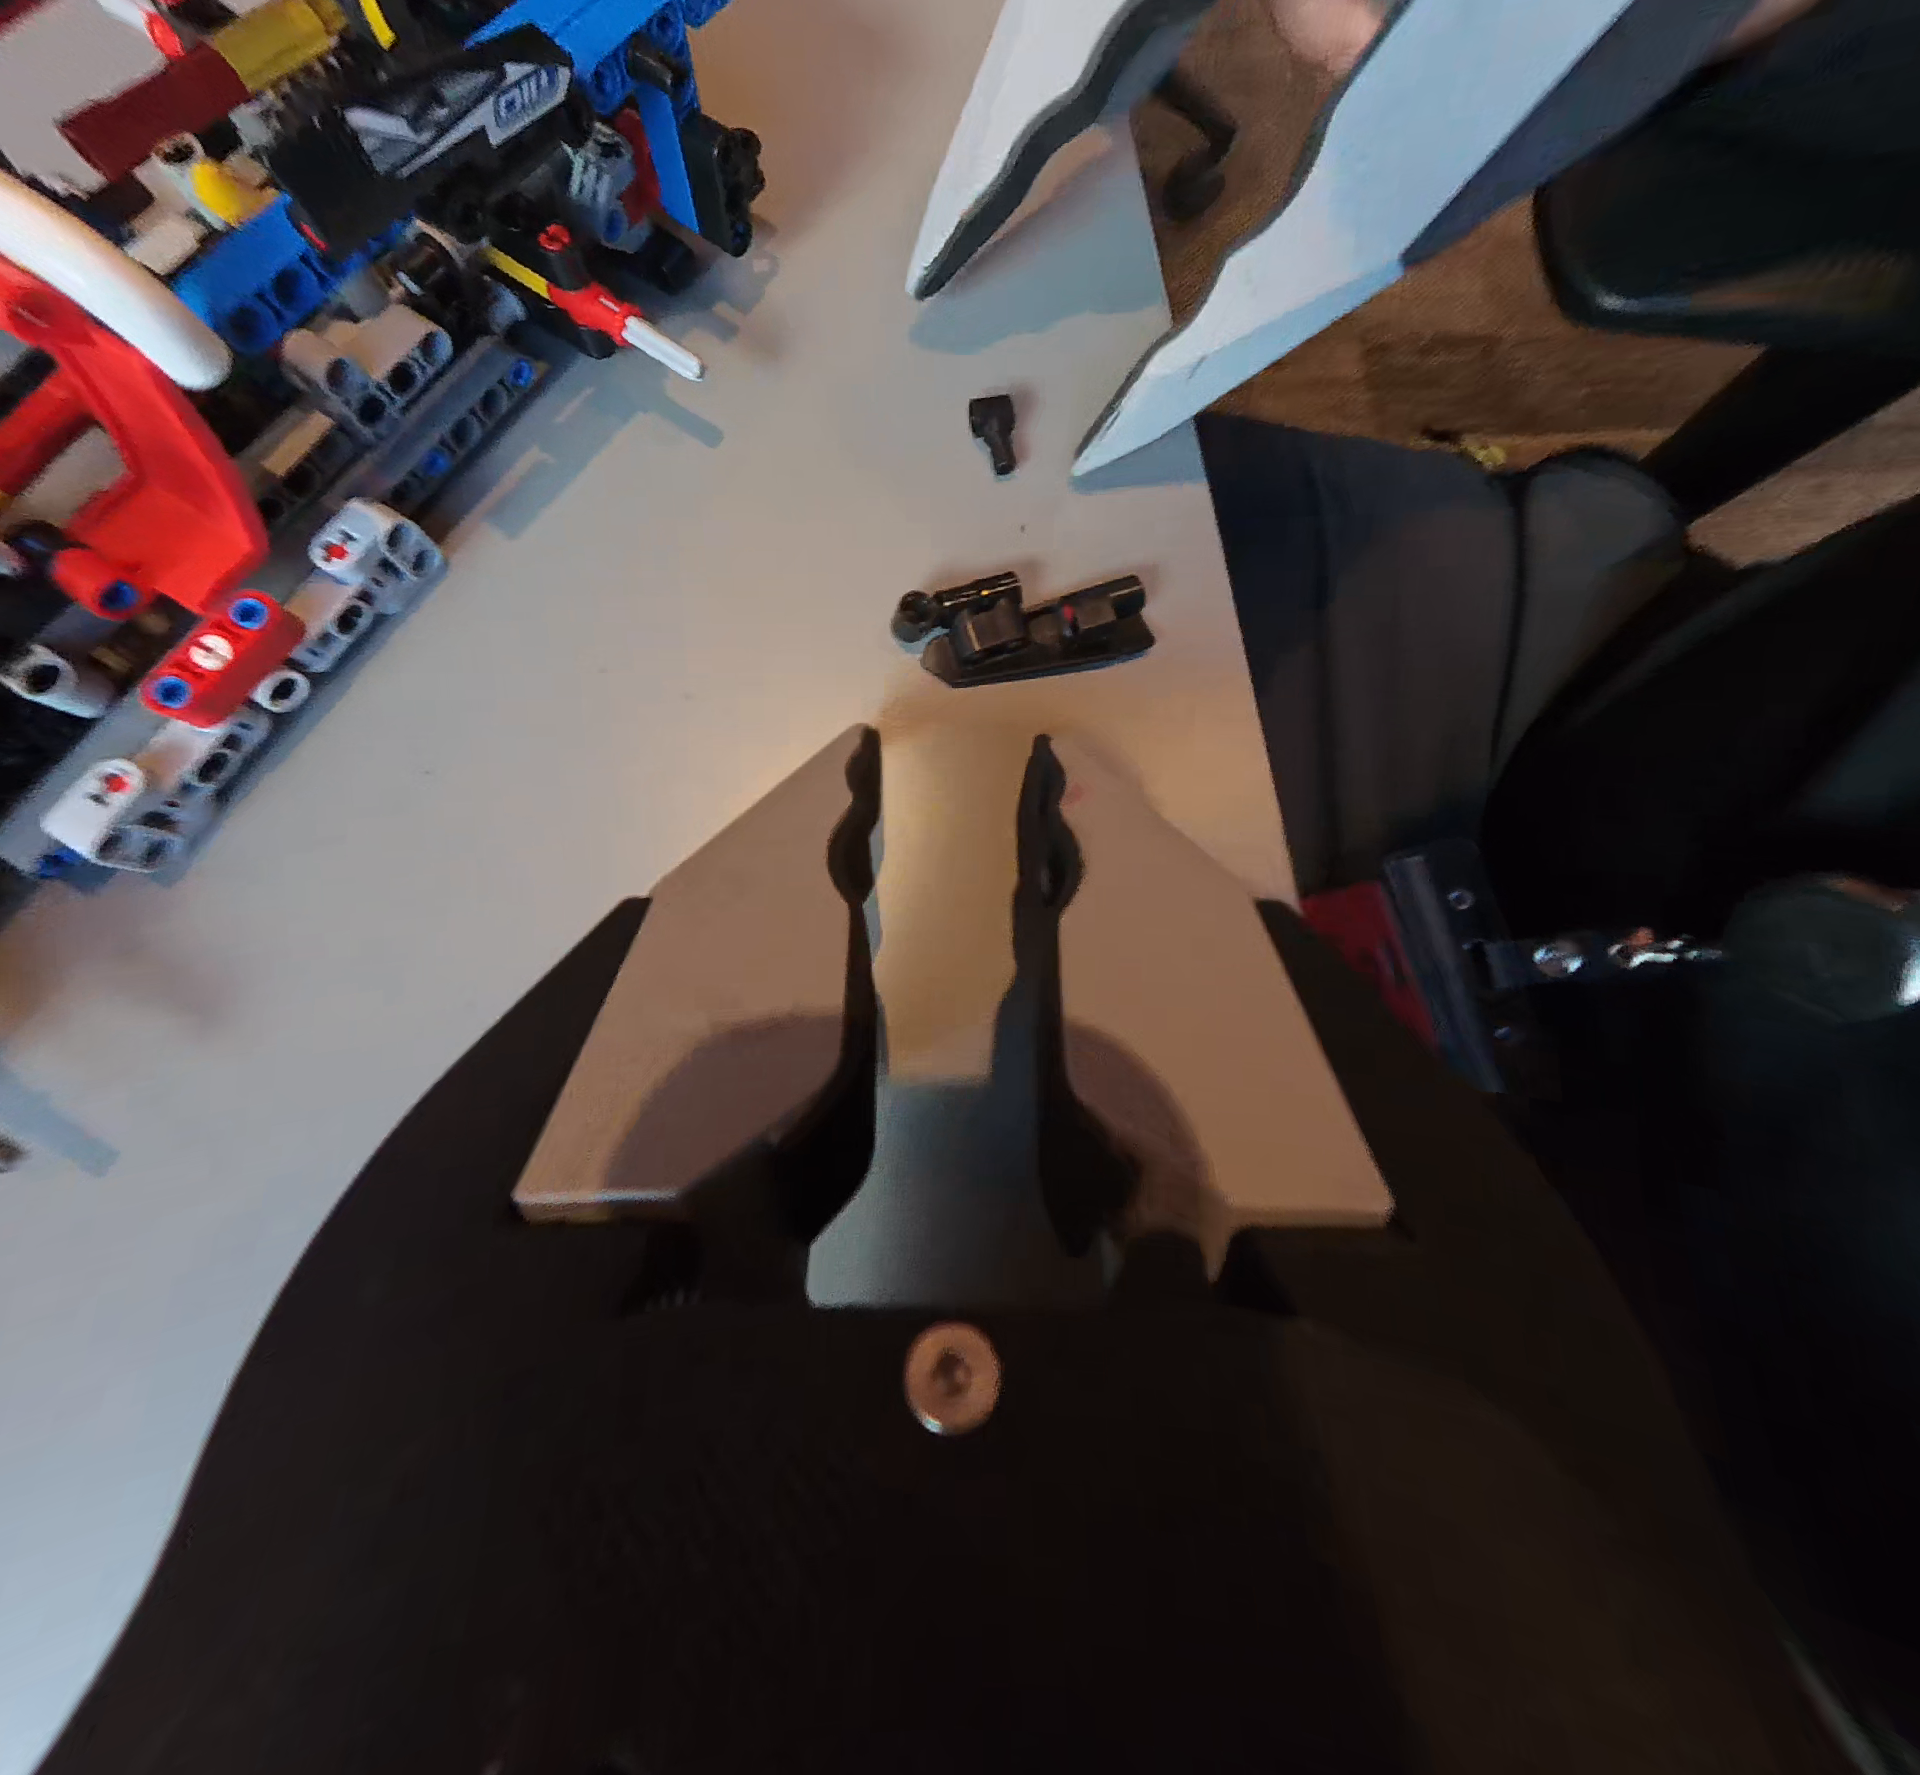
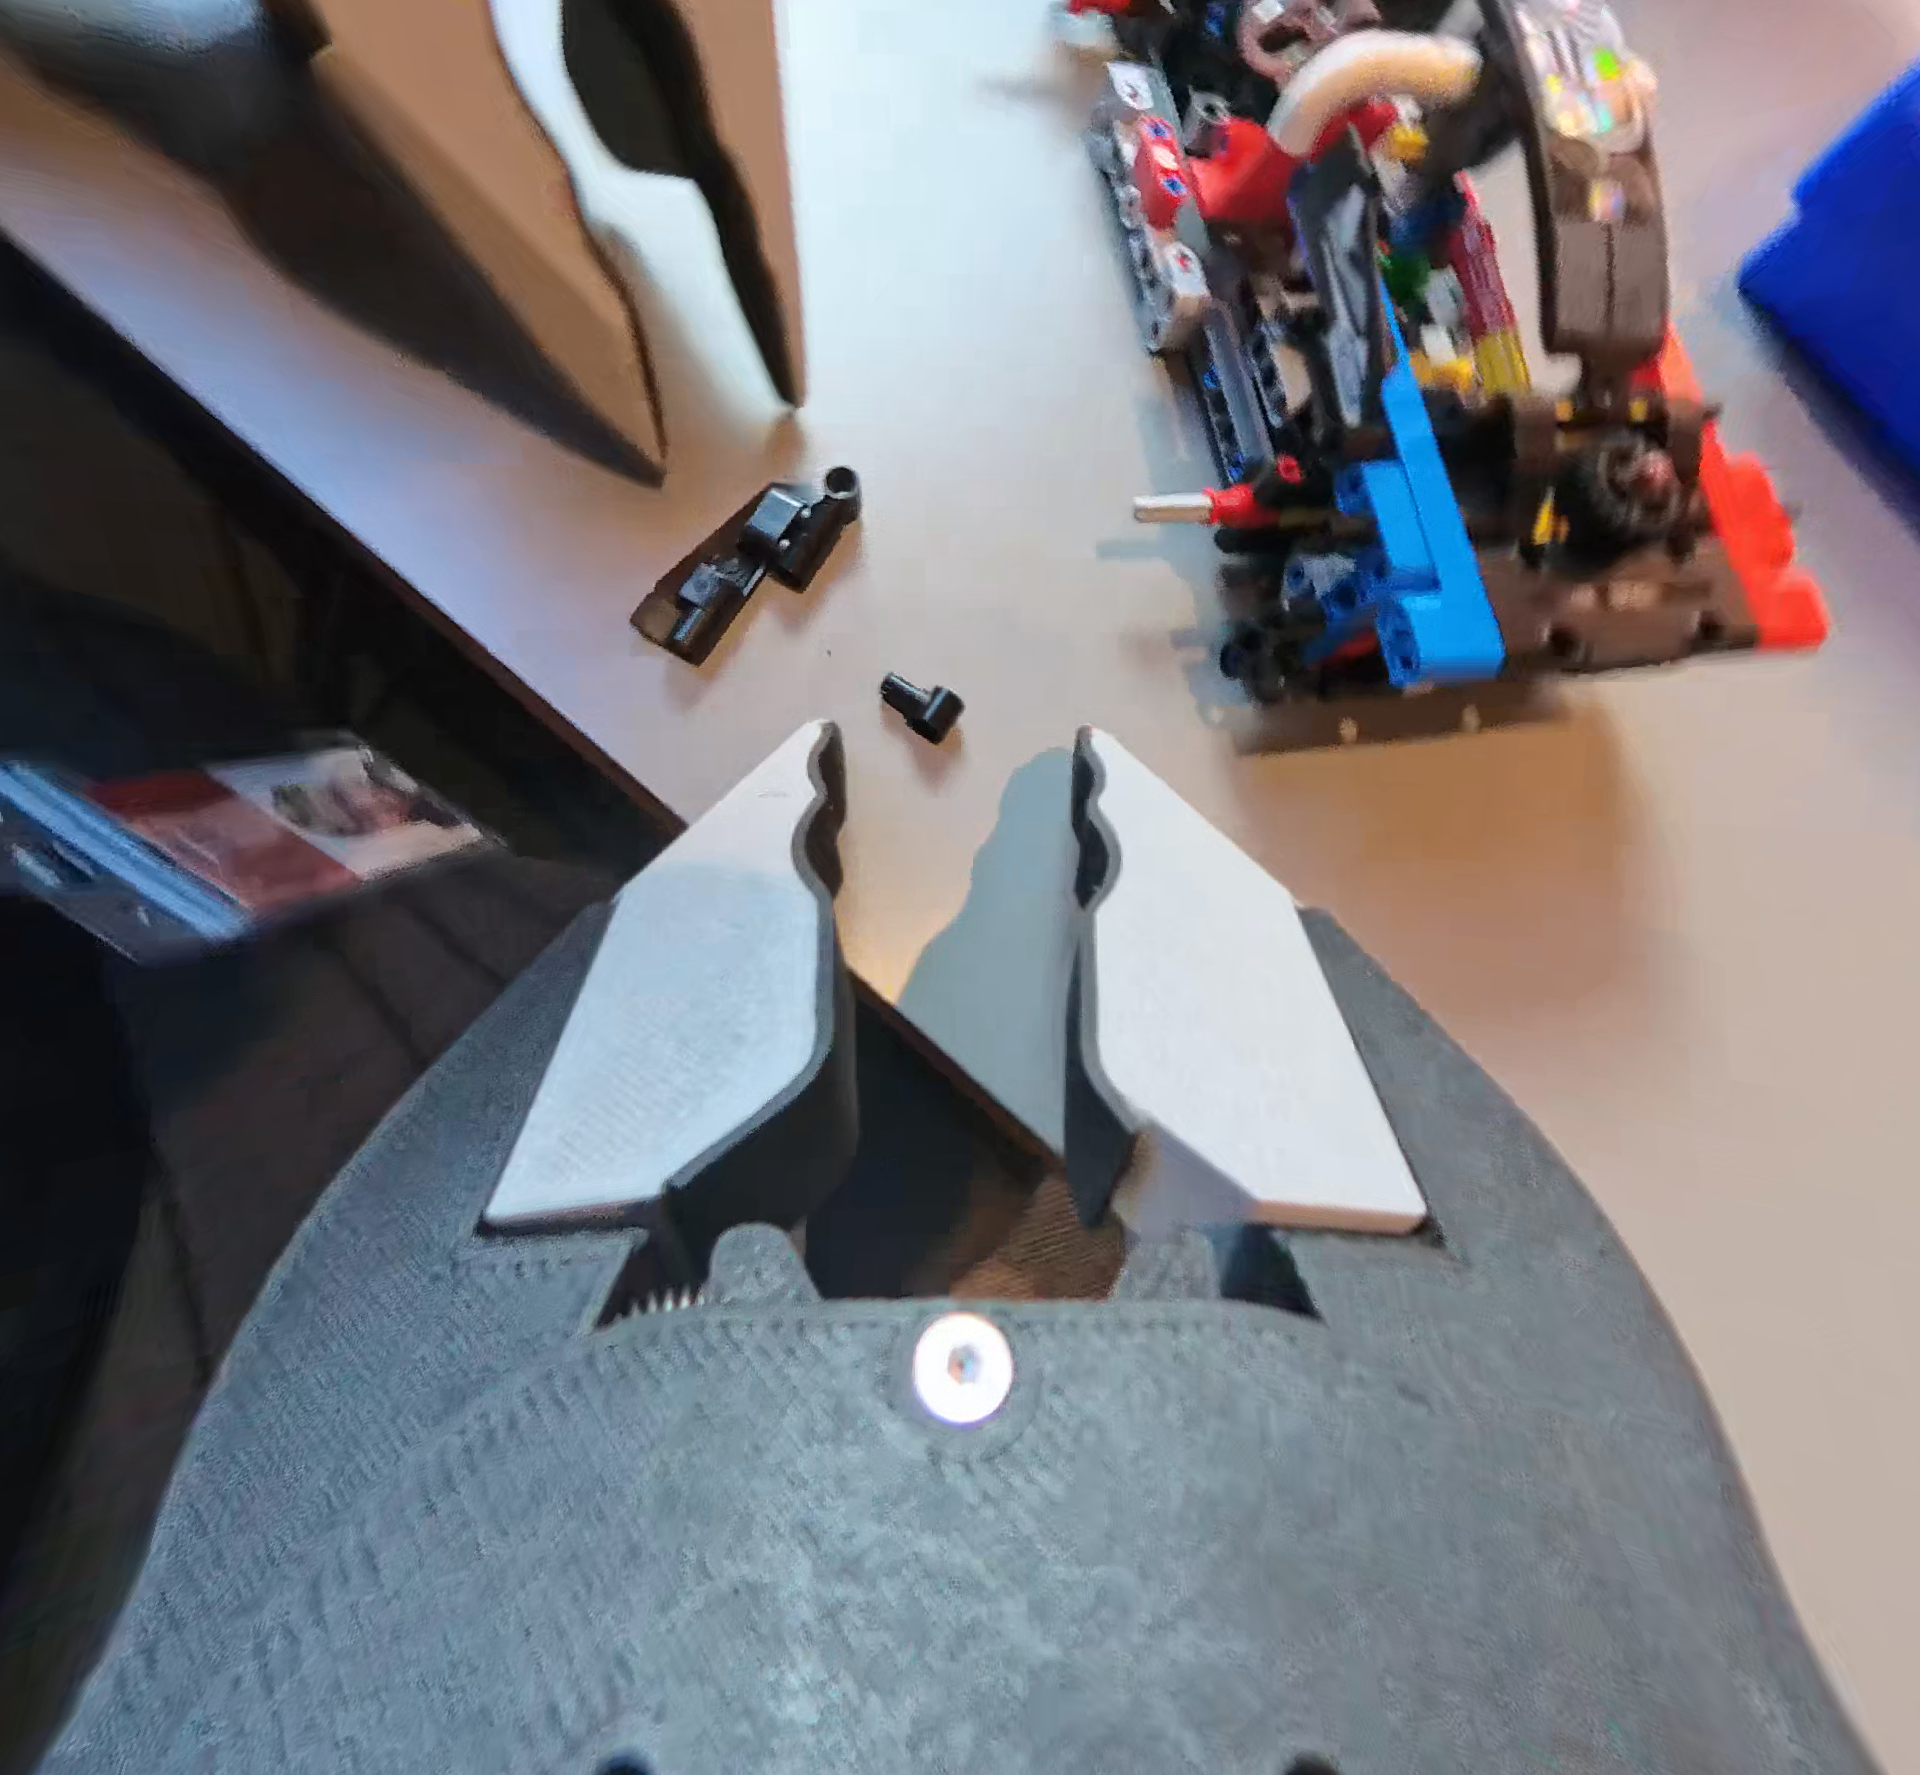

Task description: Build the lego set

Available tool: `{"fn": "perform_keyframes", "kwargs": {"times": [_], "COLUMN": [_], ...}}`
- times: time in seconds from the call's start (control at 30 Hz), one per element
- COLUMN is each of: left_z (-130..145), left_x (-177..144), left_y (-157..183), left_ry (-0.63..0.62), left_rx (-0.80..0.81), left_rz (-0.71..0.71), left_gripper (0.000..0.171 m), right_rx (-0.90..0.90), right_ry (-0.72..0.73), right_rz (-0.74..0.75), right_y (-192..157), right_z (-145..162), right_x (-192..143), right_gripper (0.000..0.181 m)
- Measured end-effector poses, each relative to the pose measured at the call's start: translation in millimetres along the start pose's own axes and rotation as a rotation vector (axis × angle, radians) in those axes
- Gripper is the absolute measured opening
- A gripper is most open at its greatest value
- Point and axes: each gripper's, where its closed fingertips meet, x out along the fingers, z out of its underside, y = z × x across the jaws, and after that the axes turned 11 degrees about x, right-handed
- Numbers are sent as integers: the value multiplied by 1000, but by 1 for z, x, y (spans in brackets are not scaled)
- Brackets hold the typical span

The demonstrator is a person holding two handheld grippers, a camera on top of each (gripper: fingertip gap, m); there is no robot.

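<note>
A black lego sub-assembly [image 1: 1023, 629] lies on the white table just ahead of my left gripper [image 1: 951, 749], which is open and empty. A small black connector pin [image 1: 994, 432] lies beyond it, near the right gripper's fingers [image 1: 1049, 198]. In the right wrist view the pin [image 2: 923, 705] lies just ahead of my right gripper [image 2: 956, 743], which is open and empty. The sub-assembly [image 2: 748, 562] lies farther left, below the left gripper's fingers [image 2: 717, 198]. The large multicoloured lego model [image 1: 343, 271] stands at the left, and at the right in the right wrist view [image 2: 1455, 375].
The table edge [image 1: 1236, 686] runs close to the right of the loose parts, with dark chair parts and floor beyond. A blue object [image 2: 1849, 250] sits at the far right of the right wrist view. A booklet [image 2: 260, 832] lies below the table edge. The gap from one gripper's tips to the other's is roughly 8 cm.
</note>
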Motion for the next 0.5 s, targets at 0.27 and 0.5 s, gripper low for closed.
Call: {"fn": "perform_keyframes", "kwargs": {"times": [0.27, 0.5], "left_z": [-16, -22], "left_x": [-7, 12], "left_y": [-12, -3], "left_ry": [-49, -68], "left_rx": [244, 333], "left_rz": [169, 305], "left_gripper": [32, 29], "right_rx": [-281, -381], "right_ry": [-15, -84], "right_rz": [-282, -366], "right_y": [-3, -10], "right_z": [-9, -1], "right_x": [-5, 7], "right_gripper": [26, 8]}}
